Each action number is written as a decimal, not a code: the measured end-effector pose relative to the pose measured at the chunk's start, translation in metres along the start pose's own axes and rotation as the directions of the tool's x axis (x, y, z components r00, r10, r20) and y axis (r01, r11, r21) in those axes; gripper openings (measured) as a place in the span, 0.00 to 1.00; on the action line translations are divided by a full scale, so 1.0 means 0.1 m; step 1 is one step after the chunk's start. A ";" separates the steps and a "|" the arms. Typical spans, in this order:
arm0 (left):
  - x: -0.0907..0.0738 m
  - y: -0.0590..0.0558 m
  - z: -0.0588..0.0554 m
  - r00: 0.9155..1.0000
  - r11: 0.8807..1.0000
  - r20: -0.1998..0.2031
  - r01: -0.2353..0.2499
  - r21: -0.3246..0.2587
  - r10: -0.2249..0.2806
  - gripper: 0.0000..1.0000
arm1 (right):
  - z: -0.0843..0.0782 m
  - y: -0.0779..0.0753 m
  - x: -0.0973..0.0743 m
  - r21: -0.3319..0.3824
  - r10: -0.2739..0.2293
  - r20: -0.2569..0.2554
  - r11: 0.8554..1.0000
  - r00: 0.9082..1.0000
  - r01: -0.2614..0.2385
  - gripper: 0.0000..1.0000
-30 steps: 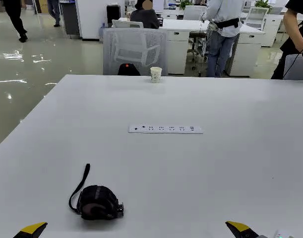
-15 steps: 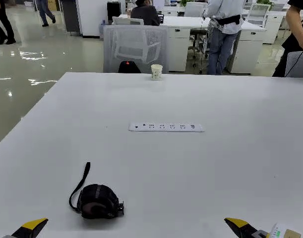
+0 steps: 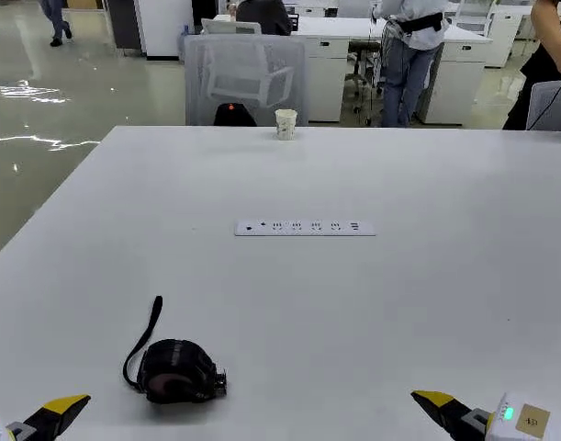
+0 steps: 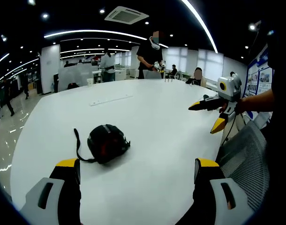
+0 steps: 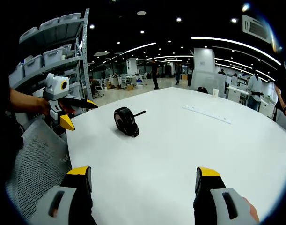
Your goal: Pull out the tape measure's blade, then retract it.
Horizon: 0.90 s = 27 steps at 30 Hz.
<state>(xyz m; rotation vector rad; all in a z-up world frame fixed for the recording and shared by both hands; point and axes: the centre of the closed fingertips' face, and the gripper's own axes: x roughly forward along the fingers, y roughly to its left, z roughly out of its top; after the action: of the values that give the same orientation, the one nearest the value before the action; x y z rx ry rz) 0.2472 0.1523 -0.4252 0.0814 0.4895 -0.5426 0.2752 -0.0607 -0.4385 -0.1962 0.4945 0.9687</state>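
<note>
A black tape measure [image 3: 176, 370] with a reddish side and a black wrist strap [image 3: 144, 335] lies on the white table [image 3: 353, 303], near its front left. Its blade is wound in. My left gripper [image 4: 137, 165] is open, and the tape measure [image 4: 106, 142] lies a short way ahead of its left jaw, untouched. My right gripper [image 5: 143, 172] is also open, with the tape measure [image 5: 125, 121] farther ahead and to its left. In the head view one yellow fingertip [image 3: 64, 404] of the left gripper and one yellow fingertip [image 3: 436, 401] of the right gripper rise at the bottom edge.
A white power strip [image 3: 304, 228] lies flat mid-table. A paper cup [image 3: 286, 123] stands at the far edge, with a mesh chair [image 3: 243, 81] behind it. People stand and sit at desks beyond. The near table edge runs just behind both grippers.
The head camera has shifted a little. Both grippers have come slightly further into the head view at its bottom edge. The tape measure lies where it was.
</note>
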 end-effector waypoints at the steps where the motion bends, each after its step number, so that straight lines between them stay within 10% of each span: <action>1: 0.01 0.01 0.00 1.000 1.000 -0.002 0.004 0.001 -0.004 0.99 | -0.01 -0.01 0.01 -0.002 0.002 -0.004 1.000 1.000 -0.002 0.91; 27: 0.30 0.28 0.02 0.995 0.996 -0.075 0.069 0.062 -0.064 0.95 | 0.05 -0.17 0.35 -0.091 0.088 -0.036 0.992 0.995 -0.091 0.79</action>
<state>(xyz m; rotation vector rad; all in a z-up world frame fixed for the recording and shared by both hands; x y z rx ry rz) 0.2843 0.1613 -0.4390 0.1472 0.5476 -0.6227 0.3068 -0.0424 -0.4515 -0.2749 0.4920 1.0786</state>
